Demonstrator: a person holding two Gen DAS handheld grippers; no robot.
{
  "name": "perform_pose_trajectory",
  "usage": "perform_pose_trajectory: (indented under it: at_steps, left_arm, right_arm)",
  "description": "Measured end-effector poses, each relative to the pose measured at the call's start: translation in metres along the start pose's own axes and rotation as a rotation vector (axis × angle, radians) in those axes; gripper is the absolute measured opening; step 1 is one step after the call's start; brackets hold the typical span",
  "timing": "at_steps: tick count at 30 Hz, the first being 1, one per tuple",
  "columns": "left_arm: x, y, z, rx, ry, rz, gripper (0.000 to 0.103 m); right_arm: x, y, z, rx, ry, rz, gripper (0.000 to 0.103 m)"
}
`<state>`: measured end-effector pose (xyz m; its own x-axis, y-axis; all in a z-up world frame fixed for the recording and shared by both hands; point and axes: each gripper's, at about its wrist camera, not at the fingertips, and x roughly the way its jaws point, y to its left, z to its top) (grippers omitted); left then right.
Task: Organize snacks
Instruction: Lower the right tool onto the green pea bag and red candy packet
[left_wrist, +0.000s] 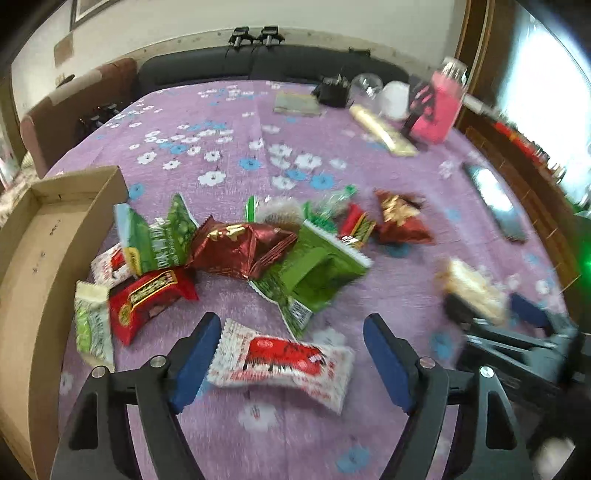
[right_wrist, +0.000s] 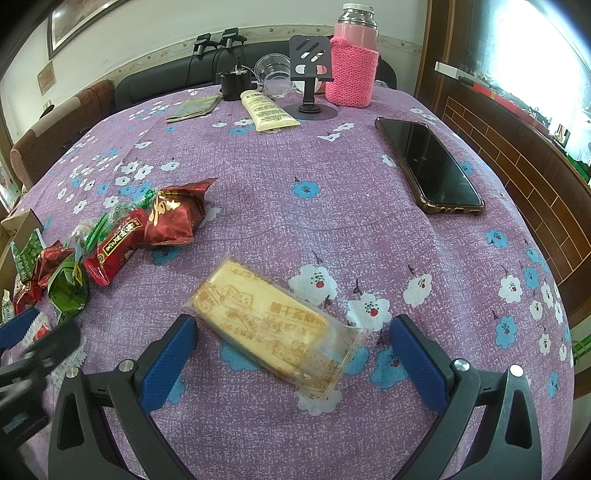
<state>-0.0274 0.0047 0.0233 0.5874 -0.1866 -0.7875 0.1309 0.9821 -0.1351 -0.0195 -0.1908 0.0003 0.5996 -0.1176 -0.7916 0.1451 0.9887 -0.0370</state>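
Between my left tool's (left_wrist: 291, 363) parted pads lies the red-and-white snack packet (left_wrist: 282, 363) on the tabletop (left_wrist: 332, 140); I should close squarely across its middle, while my right tool (right_wrist: 293, 363) stands open around the biscuit packet (right_wrist: 273, 325).

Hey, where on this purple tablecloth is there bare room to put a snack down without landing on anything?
Free: the wide stretch of tablecloth between the snack pile, the phone and the cream tube. Also the cloth behind the pile, toward the sofa. Crowded: the pile beside the cardboard box, and the far edge around the pink flask.
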Motion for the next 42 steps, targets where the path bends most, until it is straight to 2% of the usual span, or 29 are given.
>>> perform_pose_trajectory:
  at_steps: [7,8,10,11,16,20,22,24,27,28,30,35,37,39,42]
  left_arm:
    - [-0.088,0.01,-0.018,0.044,-0.224,-0.051,0.081]
    - [-0.097,0.016,-0.021,0.032,-0.218,-0.078,0.081]
    - [-0.108,0.029,-0.025,0.013,-0.177,-0.133,0.073]
    - [-0.115,0.039,-0.029,-0.001,-0.172,-0.144,0.072]
    - [-0.165,0.096,-0.044,-0.072,-0.272,-0.088,0.072]
    - [-0.195,0.132,-0.057,-0.106,-0.329,-0.008,0.072]
    - [-0.205,0.145,-0.061,-0.113,-0.361,0.027,0.072]
    - [-0.205,0.155,-0.062,-0.125,-0.369,0.053,0.072]
    - [-0.204,0.165,-0.063,-0.157,-0.36,0.05,0.072]
    - [-0.204,0.167,-0.063,-0.159,-0.372,0.052,0.072]
    - [-0.203,0.168,-0.062,-0.15,-0.381,0.078,0.072]
    - [-0.191,0.177,-0.068,-0.178,-0.366,0.034,0.07]
    - [-0.186,0.181,-0.071,-0.193,-0.345,0.007,0.061]
    - [-0.183,0.187,-0.074,-0.221,-0.329,-0.009,0.061]
    - [-0.183,0.193,-0.077,-0.25,-0.318,-0.024,0.061]
  right_arm:
    - [0.0,0.0,0.0,0.0,0.0,0.0,0.103]
    - [0.0,0.0,0.0,0.0,0.0,0.0,0.103]
    - [0.0,0.0,0.0,0.0,0.0,-0.001,0.103]
    - [0.0,0.0,0.0,0.0,0.0,-0.001,0.103]
    - [0.0,-0.001,0.0,-0.015,0.007,0.013,0.103]
    - [0.001,-0.003,0.003,-0.006,0.071,0.005,0.103]
    - [0.0,-0.002,0.006,0.0,0.119,-0.006,0.103]
    - [-0.002,0.001,0.004,-0.005,0.13,-0.006,0.103]
    - [-0.003,-0.001,0.003,-0.005,0.152,-0.001,0.103]
    - [-0.006,-0.001,0.003,0.006,0.169,-0.004,0.098]
    - [-0.02,-0.002,0.003,0.05,0.161,0.042,0.085]
    - [-0.063,0.033,0.007,0.011,0.052,0.243,0.083]
    - [-0.07,0.063,0.006,-0.06,0.057,0.323,0.083]
    - [-0.071,0.096,0.005,-0.129,0.068,0.375,0.081]
    - [-0.072,0.144,0.005,-0.224,0.058,0.395,0.063]
